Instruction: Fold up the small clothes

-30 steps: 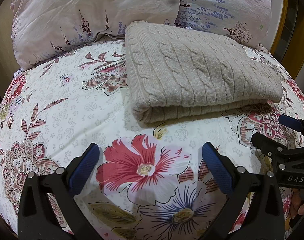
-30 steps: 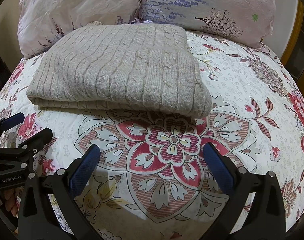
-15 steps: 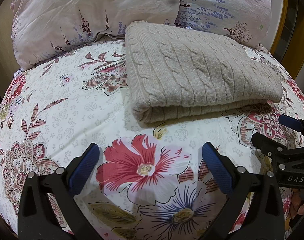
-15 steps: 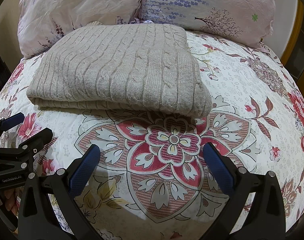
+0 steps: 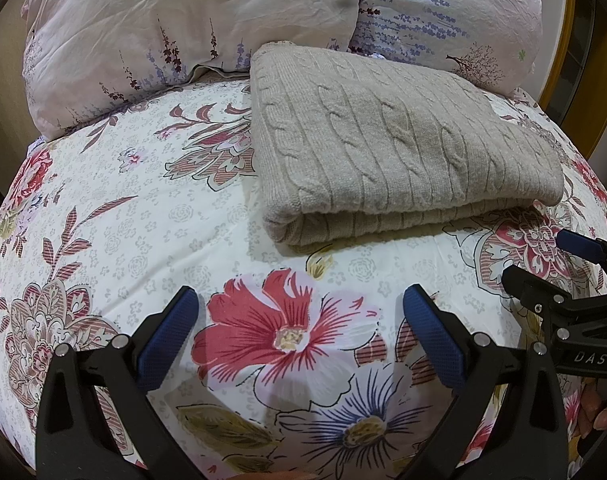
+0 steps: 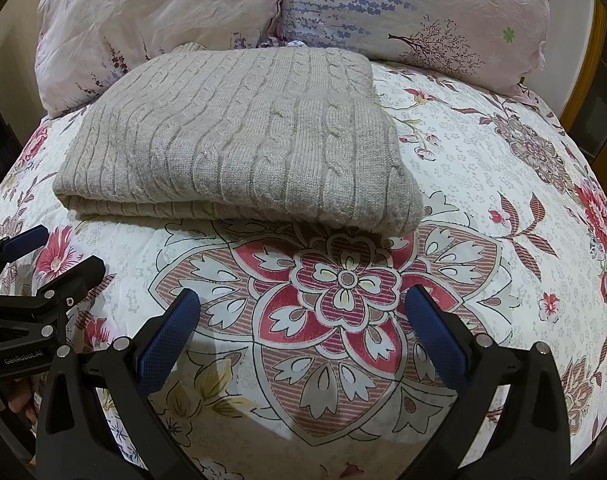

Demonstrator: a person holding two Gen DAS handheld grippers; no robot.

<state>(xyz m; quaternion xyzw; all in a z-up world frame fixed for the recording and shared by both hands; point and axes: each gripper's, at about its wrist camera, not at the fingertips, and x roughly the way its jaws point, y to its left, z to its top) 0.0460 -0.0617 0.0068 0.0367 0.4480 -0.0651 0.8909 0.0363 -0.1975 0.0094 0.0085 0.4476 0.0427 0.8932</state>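
A beige cable-knit sweater (image 5: 391, 144) lies folded into a flat rectangle on the floral bedsheet (image 5: 115, 232), its folded edge toward me. It also shows in the right wrist view (image 6: 239, 140). My left gripper (image 5: 303, 312) is open and empty, above the sheet short of the sweater's near edge. My right gripper (image 6: 303, 312) is open and empty, also short of the sweater. The right gripper shows at the right edge of the left wrist view (image 5: 551, 264), and the left gripper at the left edge of the right wrist view (image 6: 51, 252).
Two pale floral pillows (image 5: 183, 28) (image 6: 415, 8) lean at the head of the bed behind the sweater. A wooden frame (image 5: 563, 40) stands at the far right. The bed's edges fall away on both sides.
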